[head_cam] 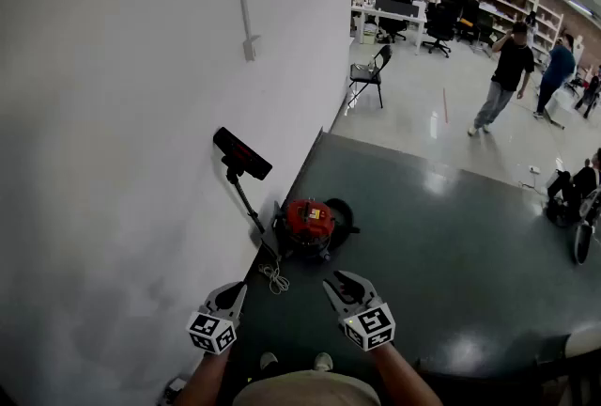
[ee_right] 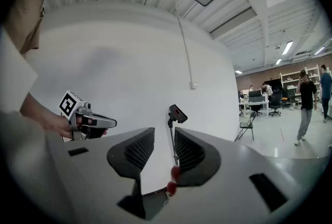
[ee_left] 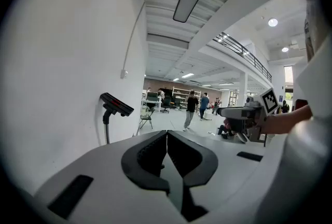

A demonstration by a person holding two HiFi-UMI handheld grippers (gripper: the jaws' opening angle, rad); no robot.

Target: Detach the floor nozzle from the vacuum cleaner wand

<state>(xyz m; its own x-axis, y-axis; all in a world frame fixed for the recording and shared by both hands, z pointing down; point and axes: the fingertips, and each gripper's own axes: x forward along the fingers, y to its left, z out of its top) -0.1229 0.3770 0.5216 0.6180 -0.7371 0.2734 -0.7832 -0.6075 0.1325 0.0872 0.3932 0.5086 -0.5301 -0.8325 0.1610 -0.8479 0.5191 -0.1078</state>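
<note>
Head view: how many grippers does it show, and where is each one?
2. The left gripper sits low, left of centre, by the wall; the right gripper sits low, right of centre. None seems hidden.

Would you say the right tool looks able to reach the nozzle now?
Probably yes: nothing stands between the right tool and the nozzle, which sits high on the wand against the wall; a step closer may be needed.

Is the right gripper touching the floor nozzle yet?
Apart. The head view shows the right gripper held short of the red vacuum body, with the floor nozzle up by the wall, well beyond it.
</note>
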